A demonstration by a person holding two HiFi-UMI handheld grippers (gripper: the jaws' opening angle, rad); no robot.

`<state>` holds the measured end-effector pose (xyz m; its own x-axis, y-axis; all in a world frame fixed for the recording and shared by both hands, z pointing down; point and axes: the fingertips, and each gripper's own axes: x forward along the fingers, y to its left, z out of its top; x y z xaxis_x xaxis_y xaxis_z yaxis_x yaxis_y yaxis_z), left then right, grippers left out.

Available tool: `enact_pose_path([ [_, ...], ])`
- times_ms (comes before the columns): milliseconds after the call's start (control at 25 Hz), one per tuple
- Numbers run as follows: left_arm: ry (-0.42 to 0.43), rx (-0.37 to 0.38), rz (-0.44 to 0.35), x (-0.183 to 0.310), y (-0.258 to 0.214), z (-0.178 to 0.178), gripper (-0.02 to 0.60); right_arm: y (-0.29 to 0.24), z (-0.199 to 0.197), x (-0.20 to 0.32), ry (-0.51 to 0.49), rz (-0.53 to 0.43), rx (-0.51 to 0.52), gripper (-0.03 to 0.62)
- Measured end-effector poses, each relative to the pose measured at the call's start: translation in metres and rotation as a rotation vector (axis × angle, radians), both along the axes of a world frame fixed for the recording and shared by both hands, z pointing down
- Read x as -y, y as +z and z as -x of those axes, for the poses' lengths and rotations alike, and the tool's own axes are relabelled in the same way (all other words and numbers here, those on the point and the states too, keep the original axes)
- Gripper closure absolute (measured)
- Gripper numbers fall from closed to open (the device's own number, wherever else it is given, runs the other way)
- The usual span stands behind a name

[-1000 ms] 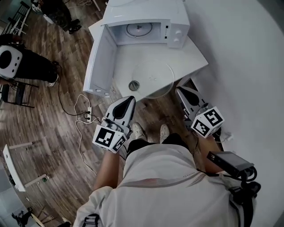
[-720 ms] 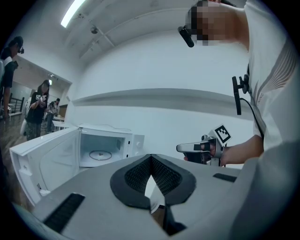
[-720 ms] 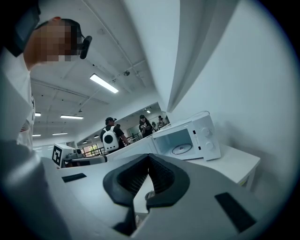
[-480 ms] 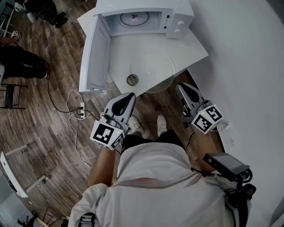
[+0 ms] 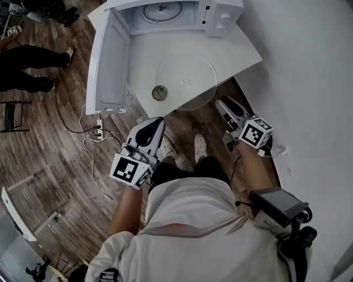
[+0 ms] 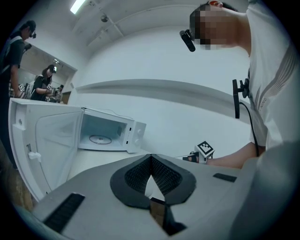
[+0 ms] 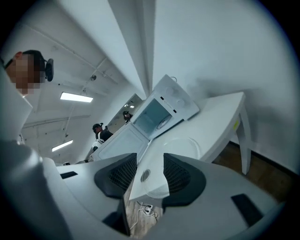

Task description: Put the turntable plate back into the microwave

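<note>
The clear glass turntable plate (image 5: pixel 187 81) lies flat on the white table (image 5: pixel 242 52), near its front edge. The plate (image 7: pixel 180 147) also shows in the right gripper view. Behind it stands the white microwave (image 5: pixel 176 14) with its door (image 5: pixel 107 60) swung open to the left and a roller ring (image 5: pixel 161 10) on its floor. My left gripper (image 5: pixel 159 121) hangs shut and empty just short of the table edge. My right gripper (image 5: pixel 222 102) is beside the plate's near right rim, apart from it. Its jaws have just been opening, with nothing between them.
A small round metal piece (image 5: pixel 159 92) lies on the table left of the plate. A white wall runs along the right. Cables and a power strip (image 5: pixel 98 131) lie on the wood floor at the left. Other people stand far left.
Both grippers have sunk toward the table's front edge. The right gripper has rolled and its jaws have parted. The table and microwave sit closer in the head view.
</note>
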<state>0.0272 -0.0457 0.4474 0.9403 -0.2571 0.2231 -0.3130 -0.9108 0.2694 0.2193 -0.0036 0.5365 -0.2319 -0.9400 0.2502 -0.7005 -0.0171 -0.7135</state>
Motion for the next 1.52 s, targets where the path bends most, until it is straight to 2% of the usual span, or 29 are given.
enact_pose_path([
  [160,-0.02,0.009,0.019,-0.003,0.012,-0.002,0.571,0.046,-0.001,0.002,0.004,0.066,0.159,0.37],
  [320,-0.047,0.026,0.035,-0.008,0.021,0.002,0.572,0.081,0.002,0.003,-0.017,0.128,0.217,0.368],
  [480,-0.081,0.037,0.061,-0.007,0.037,0.004,0.571,0.113,0.01,0.011,-0.047,0.158,0.336,0.368],
  [640,-0.106,0.052,0.085,-0.008,0.049,0.007,0.571,0.126,0.027,0.024,-0.125,0.127,0.441,0.358],
  [760,-0.125,0.056,0.097,-0.007,0.052,0.01,0.572,0.131,0.04,0.032,-0.186,0.126,0.478,0.358],
  [1040,-0.148,0.063,0.114,-0.003,0.059,0.014,0.571,0.138,0.055,0.046,-0.243,0.125,0.574,0.359],
  [1280,-0.15,0.061,0.125,-0.001,0.062,0.015,0.571,0.141,0.057,0.052,-0.259,0.131,0.67,0.459],
  [1520,-0.142,0.059,0.132,-0.003,0.061,0.014,0.571,0.143,0.057,0.051,-0.253,0.144,0.75,0.51],
])
